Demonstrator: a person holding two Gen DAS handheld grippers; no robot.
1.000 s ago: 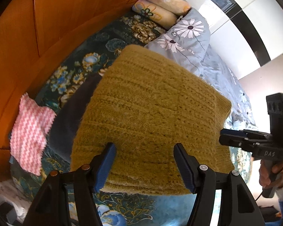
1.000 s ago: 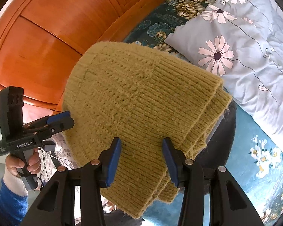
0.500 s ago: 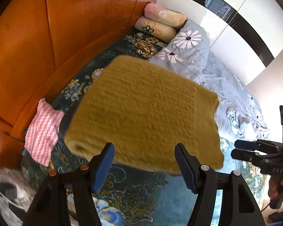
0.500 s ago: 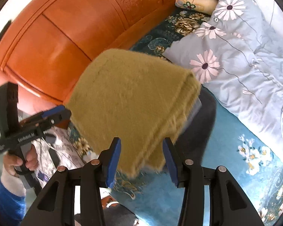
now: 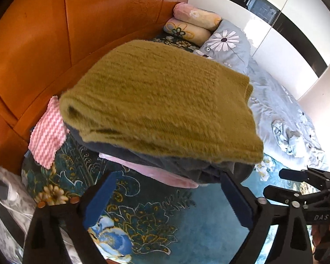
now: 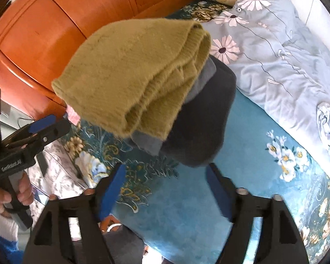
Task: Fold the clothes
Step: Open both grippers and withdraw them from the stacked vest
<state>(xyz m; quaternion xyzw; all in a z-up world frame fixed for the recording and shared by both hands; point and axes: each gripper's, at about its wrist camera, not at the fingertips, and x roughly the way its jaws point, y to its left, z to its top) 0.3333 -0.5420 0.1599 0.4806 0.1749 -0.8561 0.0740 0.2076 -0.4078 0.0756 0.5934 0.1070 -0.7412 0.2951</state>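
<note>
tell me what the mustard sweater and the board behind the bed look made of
Mustard sweater: a fuzzy ribbed knit, probably wool or acrylic, with a matte, hairy surface. Headboard: orange wood with panel grooves, or possibly veneer, under a glossy varnish that catches the light.

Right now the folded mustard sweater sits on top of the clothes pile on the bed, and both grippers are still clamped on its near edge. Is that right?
Not quite. The folded mustard sweater does sit on top of the clothes pile on the bed, but neither gripper holds it. In both wrist views, the left gripper and the right gripper are open and short of the sweater's near edge, nothing between their fingers.
</note>
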